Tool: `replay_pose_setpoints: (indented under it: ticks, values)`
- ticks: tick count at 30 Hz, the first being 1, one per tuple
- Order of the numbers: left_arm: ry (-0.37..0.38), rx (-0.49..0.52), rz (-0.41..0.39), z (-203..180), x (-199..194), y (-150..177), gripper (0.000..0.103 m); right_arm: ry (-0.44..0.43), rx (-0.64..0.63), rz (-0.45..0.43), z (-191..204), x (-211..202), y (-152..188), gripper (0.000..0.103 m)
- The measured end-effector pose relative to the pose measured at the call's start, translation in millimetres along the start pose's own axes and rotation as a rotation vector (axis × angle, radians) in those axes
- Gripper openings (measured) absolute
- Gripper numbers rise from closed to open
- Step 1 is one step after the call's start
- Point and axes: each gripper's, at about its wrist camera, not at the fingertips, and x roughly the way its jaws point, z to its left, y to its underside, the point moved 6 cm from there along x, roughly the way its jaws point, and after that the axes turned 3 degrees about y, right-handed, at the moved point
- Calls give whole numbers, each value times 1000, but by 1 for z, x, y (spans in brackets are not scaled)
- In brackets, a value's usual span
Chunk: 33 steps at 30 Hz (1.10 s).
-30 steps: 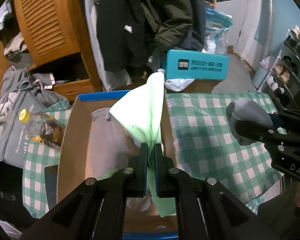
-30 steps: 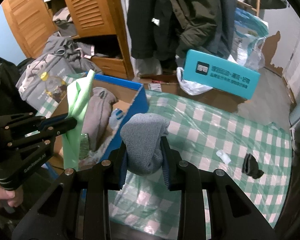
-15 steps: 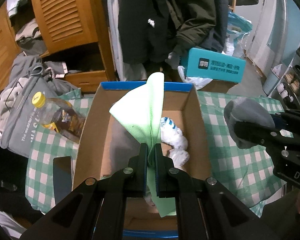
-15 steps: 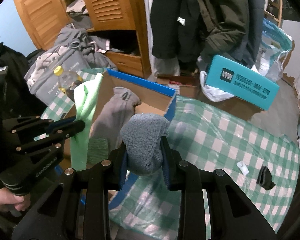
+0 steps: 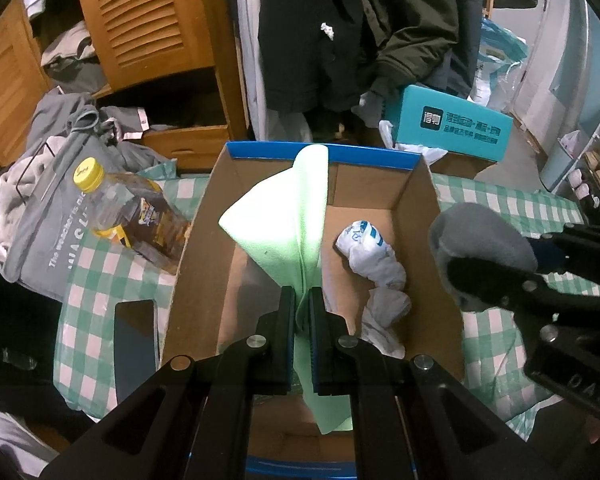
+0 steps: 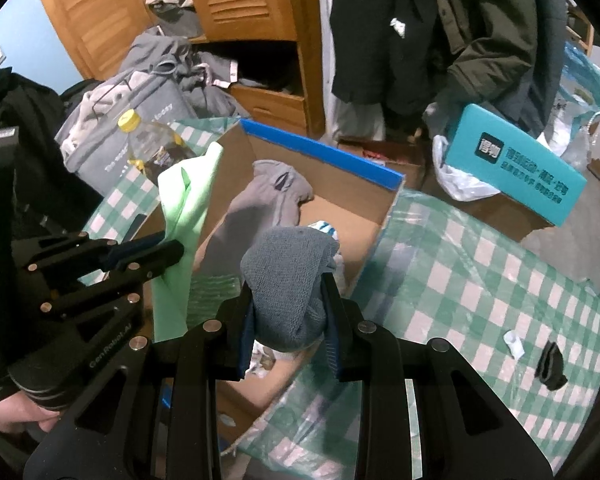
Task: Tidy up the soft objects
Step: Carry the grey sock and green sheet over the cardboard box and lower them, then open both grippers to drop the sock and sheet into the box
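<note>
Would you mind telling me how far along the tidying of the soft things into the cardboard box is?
Done: a long grey sock and a white-and-blue bundle already lie in the blue-rimmed cardboard box. In hand: the left tool grips a light green cloth over the box, and the right tool grips a rolled grey-blue sock. Left: releasing both, then a small black item on the green checked tablecloth.

In my left claw [image 5: 302,306] a pale green cloth [image 5: 284,228] stands pinched upright at frame centre, over the open cardboard box [image 5: 416,208]; my right claw [image 6: 290,312] clamps a bunched grey knit sock [image 6: 288,276]; inside the box lie a white-and-blue sock bundle [image 5: 374,256], right of centre, and a grey glove [image 6: 260,204].
</note>
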Motion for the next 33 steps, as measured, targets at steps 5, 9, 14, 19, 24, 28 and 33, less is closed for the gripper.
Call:
replay_pose_setpoints:
  ticks: [5, 9, 14, 19, 24, 28, 33]
  values:
    - [-6, -7, 2, 4, 1, 1, 6, -8, -8, 14, 6, 9, 1, 28]
    - [-16, -17, 12, 9, 4, 2, 7, -12, -11, 21, 9, 13, 0, 28]
    - [-26, -33, 25, 15, 6, 5, 25, -13, -16, 23, 12, 15, 0, 35]
    - [-27, -26, 6, 13, 3, 4, 43, -15, -11, 15, 12, 14, -2, 47]
    - [-30, -28, 14, 14, 4, 4, 46, -7, 7, 1, 5, 9, -3, 58]
    - [-39, -25, 3, 12, 2, 3, 55, 5, 24, -16, -4, 2, -4, 62]
    - [-37, -20, 3, 10, 1, 2, 61, 20, 39, -32, -13, -6, -3, 68]
